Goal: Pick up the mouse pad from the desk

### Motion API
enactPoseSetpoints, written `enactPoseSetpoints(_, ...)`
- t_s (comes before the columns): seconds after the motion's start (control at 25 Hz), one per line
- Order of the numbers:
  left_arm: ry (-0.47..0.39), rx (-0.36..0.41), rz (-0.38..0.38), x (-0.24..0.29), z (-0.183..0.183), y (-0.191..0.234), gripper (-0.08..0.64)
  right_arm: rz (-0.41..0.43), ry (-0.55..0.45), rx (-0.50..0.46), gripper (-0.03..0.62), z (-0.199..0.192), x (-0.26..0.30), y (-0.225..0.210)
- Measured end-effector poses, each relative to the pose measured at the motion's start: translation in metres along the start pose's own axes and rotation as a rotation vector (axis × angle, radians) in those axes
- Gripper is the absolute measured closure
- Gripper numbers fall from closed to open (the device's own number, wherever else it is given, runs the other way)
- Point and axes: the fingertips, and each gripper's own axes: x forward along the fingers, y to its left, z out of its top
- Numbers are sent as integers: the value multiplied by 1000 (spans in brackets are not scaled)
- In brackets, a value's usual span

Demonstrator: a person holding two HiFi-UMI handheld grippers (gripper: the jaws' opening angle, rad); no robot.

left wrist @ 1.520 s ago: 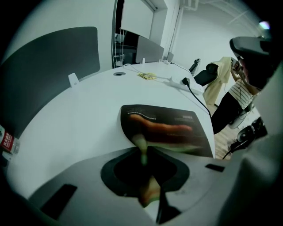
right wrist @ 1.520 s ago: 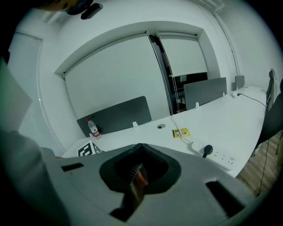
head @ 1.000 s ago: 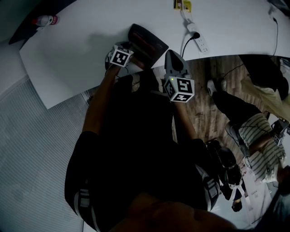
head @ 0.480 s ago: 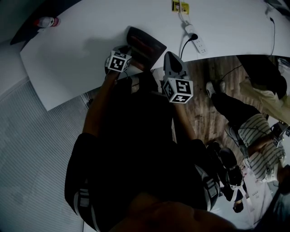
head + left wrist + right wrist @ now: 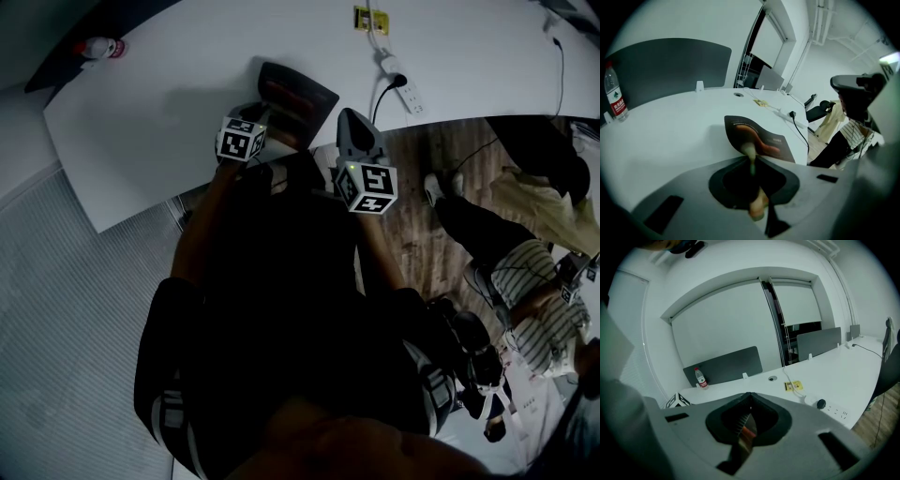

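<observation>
- Black mouse pad [image 5: 298, 97] [image 5: 757, 140] with a curved red pattern sits tilted over the white table [image 5: 159, 103], close to the front edge, its near edge raised.
- Left claw [image 5: 269, 120] [image 5: 750, 151] has its jaws clamped on that raised near edge; I cannot tell whether the pad's far edge touches the table.
- Right claw [image 5: 351, 118] [image 5: 749, 414] hovers just right of the pad, by the table's edge, jaws together with nothing between them.
- White power strip [image 5: 405, 80] [image 5: 829, 408] lies beyond the pad to the right, a yellow card [image 5: 370, 17] farther back.
- Water bottle [image 5: 98, 45] [image 5: 614, 96] stands at the far left corner, well apart from the pad.
</observation>
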Motion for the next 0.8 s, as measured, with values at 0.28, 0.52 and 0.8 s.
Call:
enactPoseSetpoints(0.28,-35,-25,-16,-14,3,-3,528,11,1,-26,592,2,0,11)
enactPoseSetpoints(0.52,-88,-44,-24,-29,11,-8,529,11,7,-35,592,3,-2,16)
enactPoseSetpoints(0.8,-153,-45,-36,-44,21,-15,529,12,-2,-35,592,1,-7,22)
